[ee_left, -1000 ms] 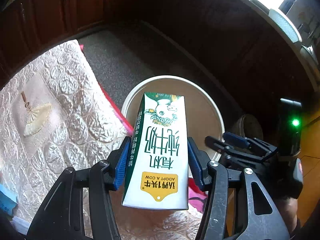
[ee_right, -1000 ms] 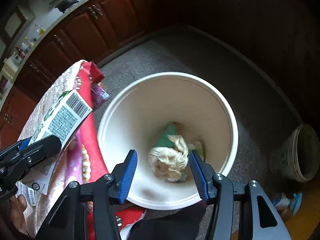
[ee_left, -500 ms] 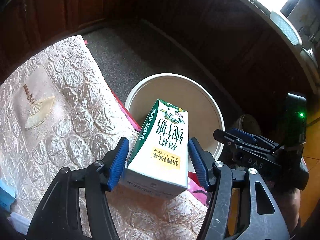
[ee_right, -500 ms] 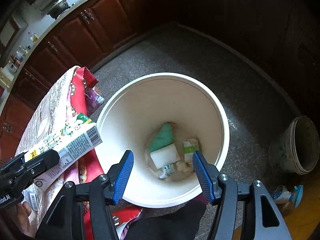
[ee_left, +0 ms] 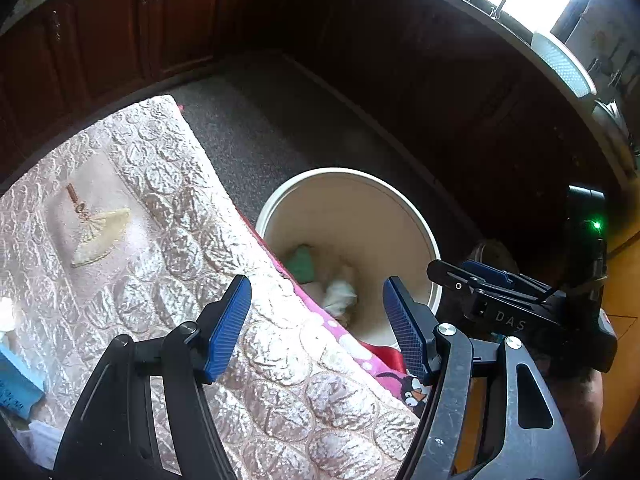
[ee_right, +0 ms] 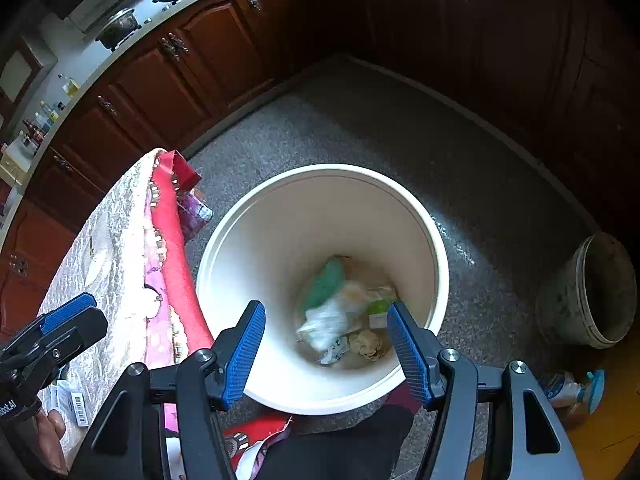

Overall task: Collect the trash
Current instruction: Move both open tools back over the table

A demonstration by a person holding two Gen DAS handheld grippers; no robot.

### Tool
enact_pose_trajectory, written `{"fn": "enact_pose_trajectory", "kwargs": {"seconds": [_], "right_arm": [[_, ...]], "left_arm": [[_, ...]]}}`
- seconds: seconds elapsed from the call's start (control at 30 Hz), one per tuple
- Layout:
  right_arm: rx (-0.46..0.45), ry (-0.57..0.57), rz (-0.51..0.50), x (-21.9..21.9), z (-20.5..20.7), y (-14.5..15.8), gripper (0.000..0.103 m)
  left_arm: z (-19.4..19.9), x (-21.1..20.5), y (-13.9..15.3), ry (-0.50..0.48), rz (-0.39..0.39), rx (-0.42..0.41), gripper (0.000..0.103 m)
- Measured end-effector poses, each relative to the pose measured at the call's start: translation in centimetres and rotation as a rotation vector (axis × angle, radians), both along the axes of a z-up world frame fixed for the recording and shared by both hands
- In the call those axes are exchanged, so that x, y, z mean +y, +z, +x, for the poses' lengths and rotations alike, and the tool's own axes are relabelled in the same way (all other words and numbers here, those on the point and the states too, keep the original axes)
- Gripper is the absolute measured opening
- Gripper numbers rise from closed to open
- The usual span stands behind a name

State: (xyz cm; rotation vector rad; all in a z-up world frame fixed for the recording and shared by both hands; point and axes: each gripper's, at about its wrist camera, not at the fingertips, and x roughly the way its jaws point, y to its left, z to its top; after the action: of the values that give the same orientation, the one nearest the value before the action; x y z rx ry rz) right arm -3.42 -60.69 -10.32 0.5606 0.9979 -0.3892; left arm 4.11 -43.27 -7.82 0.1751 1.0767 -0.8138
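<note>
Kitchen floor of grey speckled stone, edged by dark wood cabinets, with a quilted cloth over the counter [ee_left: 132, 240] at one side. Left claw [ee_left: 316, 320]: blue pads spread wide, nothing between them, poised above the counter's edge. Right claw [ee_right: 326, 344]: likewise spread and empty, directly above the bin [ee_right: 438, 248]. From the left claw the bin [ee_left: 424, 236] lies ahead and slightly right, just past the counter's edge; from the right claw it is straight below, so the right is the nearer. Trash [ee_right: 344, 312] lies at the bin's bottom: a green piece, a blurred white carton or wrapper, crumpled beige paper. Any further pickup probably turns on the left side of the counter, where a blue item [ee_left: 16, 384] and a white scrap lie behind and left of the left claw. A second, grey bucket [ee_right: 592, 292] stands well right of the right claw.
</note>
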Motion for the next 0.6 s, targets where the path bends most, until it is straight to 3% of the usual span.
{"fn": "enact_pose_trajectory", "kwargs": {"seconds": [0.6], "right_arm": [[-0.1,0.118,-0.04,6.4,1.9,5.0,0.065]], "left_arm": [[-1.9,7.5,4.5,0.118,-0.025,-0.142,0.067]]}}
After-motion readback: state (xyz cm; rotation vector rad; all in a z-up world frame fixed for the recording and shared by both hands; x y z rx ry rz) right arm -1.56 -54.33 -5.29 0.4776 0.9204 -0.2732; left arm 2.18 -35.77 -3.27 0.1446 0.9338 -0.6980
